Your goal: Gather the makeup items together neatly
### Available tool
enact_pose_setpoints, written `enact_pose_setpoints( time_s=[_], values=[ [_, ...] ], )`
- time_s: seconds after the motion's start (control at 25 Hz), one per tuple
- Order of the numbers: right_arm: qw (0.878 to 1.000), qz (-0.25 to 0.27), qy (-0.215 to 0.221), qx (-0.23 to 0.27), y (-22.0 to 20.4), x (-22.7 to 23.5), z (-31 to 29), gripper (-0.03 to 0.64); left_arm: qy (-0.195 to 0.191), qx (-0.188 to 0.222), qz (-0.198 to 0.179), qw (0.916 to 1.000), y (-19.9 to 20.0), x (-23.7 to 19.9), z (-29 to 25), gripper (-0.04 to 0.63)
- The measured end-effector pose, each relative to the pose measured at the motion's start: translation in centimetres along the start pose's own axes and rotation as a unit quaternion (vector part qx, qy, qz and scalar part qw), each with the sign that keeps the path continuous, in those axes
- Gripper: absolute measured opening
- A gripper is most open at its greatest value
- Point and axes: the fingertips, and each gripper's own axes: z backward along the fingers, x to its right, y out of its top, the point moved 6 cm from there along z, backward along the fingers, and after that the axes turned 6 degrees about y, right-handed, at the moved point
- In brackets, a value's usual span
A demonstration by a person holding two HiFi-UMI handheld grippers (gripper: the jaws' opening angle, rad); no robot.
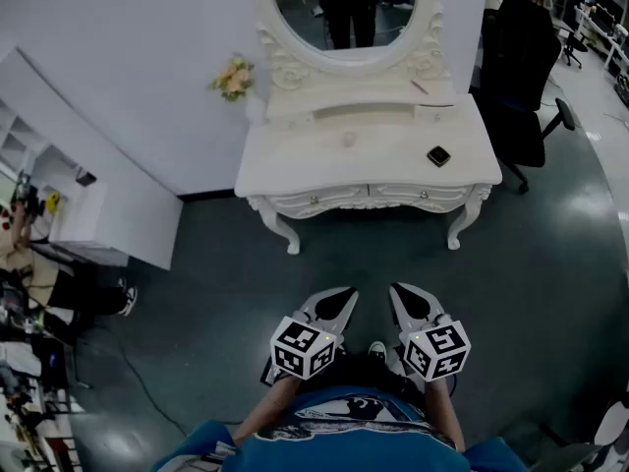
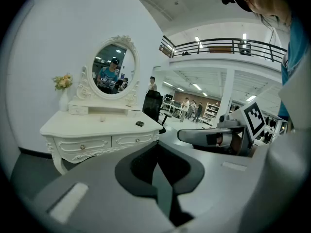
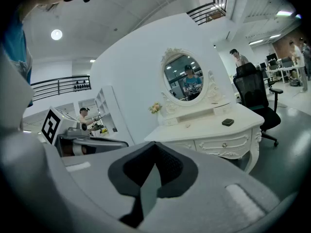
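Note:
A white dressing table [image 1: 295, 165] with an oval mirror [image 1: 344, 8] stands against the wall, well ahead of me. A small black compact [image 1: 438, 155] lies on its right side, and it also shows as the compact [image 2: 140, 124] and the compact [image 3: 227, 122]. Near the middle of the top sits a tiny pale item [image 1: 348, 139]. A thin pencil-like stick [image 1: 420, 87] rests on the raised shelf. My left gripper [image 1: 348, 293] and right gripper [image 1: 396, 289] hang side by side over the dark floor, far short of the table. Both are shut and hold nothing.
A vase of flowers [image 1: 233, 77] stands at the table's back left. A black office chair [image 1: 521, 77] stands just right of the table. White shelving [image 1: 59, 195] and clutter line the left side. Dark floor [image 1: 393, 254] lies between me and the table.

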Motion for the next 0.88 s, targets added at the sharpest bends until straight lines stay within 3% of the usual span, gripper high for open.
enact_pose_setpoints(
  time_s=[0.2, 0.32, 0.56, 0.88],
  values=[
    [1.000, 0.017, 0.010, -0.017, 1.1, 0.3, 0.3, 0.003, 0.017, 0.017, 0.003, 0.9997, 0.1, 0.6, 1.2, 0.011],
    [1.000, 0.020, 0.018, -0.014, 1.6, -0.2, -0.9, 0.003, 0.033, 0.022, -0.006, 0.9992, 0.4, -0.6, 2.2, 0.011],
    [0.997, 0.043, 0.057, -0.032, 1.8, -3.1, -4.0, 0.003, 0.062, 0.053, 0.011, 0.9966, 0.9, -3.4, 4.3, 0.012],
    [0.996, 0.022, 0.081, -0.041, 1.6, -4.0, -5.9, 0.003, 0.078, 0.065, 0.017, 0.9947, 0.3, -4.8, 5.6, 0.012]
  ],
)
